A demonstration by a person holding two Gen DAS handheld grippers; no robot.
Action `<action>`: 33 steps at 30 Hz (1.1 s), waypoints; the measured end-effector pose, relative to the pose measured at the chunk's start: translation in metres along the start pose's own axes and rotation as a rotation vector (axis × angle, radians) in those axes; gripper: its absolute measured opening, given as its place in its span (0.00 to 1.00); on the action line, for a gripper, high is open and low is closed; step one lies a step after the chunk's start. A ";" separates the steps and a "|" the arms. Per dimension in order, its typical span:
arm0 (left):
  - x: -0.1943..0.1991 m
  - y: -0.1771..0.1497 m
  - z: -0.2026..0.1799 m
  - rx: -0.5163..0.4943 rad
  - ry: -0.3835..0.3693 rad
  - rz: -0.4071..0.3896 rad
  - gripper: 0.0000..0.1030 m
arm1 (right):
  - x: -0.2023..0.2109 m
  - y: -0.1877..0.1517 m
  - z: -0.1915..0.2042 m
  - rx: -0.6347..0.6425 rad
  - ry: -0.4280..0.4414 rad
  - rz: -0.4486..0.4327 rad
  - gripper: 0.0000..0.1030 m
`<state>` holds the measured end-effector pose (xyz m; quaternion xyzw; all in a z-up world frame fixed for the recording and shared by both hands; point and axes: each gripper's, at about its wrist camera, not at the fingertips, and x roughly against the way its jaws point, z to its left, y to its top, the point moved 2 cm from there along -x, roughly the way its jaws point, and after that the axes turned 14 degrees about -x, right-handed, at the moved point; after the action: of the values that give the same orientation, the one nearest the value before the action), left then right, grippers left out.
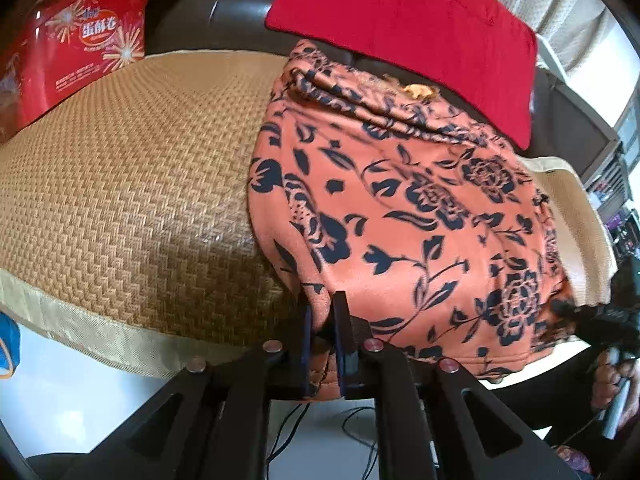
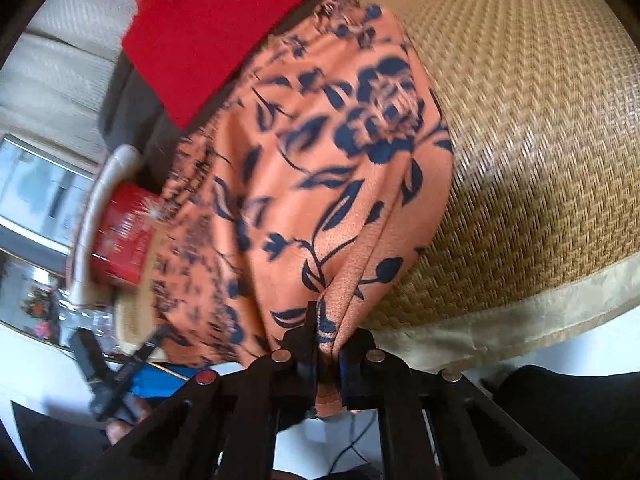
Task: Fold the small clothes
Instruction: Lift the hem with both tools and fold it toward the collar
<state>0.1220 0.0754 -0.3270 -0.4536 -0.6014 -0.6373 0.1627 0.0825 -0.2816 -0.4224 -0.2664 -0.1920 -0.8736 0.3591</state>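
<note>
Gripping: left gripper [image 1: 323, 320] pinched the near hem of the orange floral garment [image 1: 400, 208].
Right gripper [image 2: 326, 332]: clamped the same hem, likely to lift it for folding.
Garment: lay on the woven mat [image 1: 132, 184].

A home living room — a dark leather sofa [image 1: 224, 12] at twelve o'clock carries a woven rattan seat mat [image 1: 120, 184], a red cushion [image 1: 404, 28] at one o'clock and a red snack tin [image 1: 76, 48] at ten o'clock — pale curtains [image 1: 576, 8] hang at two o'clock.
</note>
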 end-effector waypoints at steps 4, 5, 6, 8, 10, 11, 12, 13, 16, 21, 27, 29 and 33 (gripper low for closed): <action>-0.007 -0.006 0.000 0.026 0.000 0.029 0.61 | 0.019 0.006 0.009 -0.014 0.088 -0.028 0.08; -0.007 -0.006 -0.002 0.009 -0.003 0.029 0.54 | 0.022 0.006 0.013 -0.012 0.099 -0.039 0.08; -0.008 -0.006 -0.004 -0.010 -0.001 0.032 0.23 | 0.025 0.007 0.013 -0.010 0.115 -0.045 0.08; -0.009 -0.004 -0.009 -0.031 -0.009 0.045 0.07 | 0.032 0.008 0.017 -0.014 0.152 -0.057 0.08; -0.004 0.002 -0.009 -0.021 -0.043 0.017 0.06 | 0.041 0.012 0.023 -0.013 0.175 -0.066 0.08; 0.005 0.007 -0.008 -0.006 -0.077 -0.016 0.06 | 0.046 0.015 0.026 -0.006 0.186 -0.076 0.08; 0.013 0.014 -0.005 0.017 -0.110 -0.047 0.06 | 0.052 0.018 0.032 0.002 0.201 -0.090 0.08; 0.021 0.023 -0.002 0.037 -0.139 -0.079 0.06 | 0.055 0.023 0.039 0.004 0.213 -0.097 0.08; 0.044 0.057 0.013 0.080 -0.175 -0.163 0.06 | 0.074 0.042 0.053 0.006 0.266 -0.131 0.08; 0.062 0.143 0.046 0.135 -0.196 -0.284 0.06 | 0.092 0.099 0.076 -0.036 0.359 -0.201 0.08; 0.005 0.261 0.064 0.089 -0.132 -0.276 0.06 | 0.057 0.196 0.116 -0.081 0.394 -0.263 0.08; -0.025 0.283 0.068 0.078 -0.111 -0.232 0.07 | 0.032 0.229 0.125 -0.096 0.380 -0.271 0.08; -0.104 0.303 0.093 0.125 -0.079 -0.104 0.08 | -0.031 0.284 0.118 -0.199 0.346 -0.227 0.12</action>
<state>0.4417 0.0576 -0.2328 -0.4357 -0.6686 -0.5876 0.1334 0.3471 -0.3935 -0.3076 -0.1234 -0.0691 -0.9558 0.2579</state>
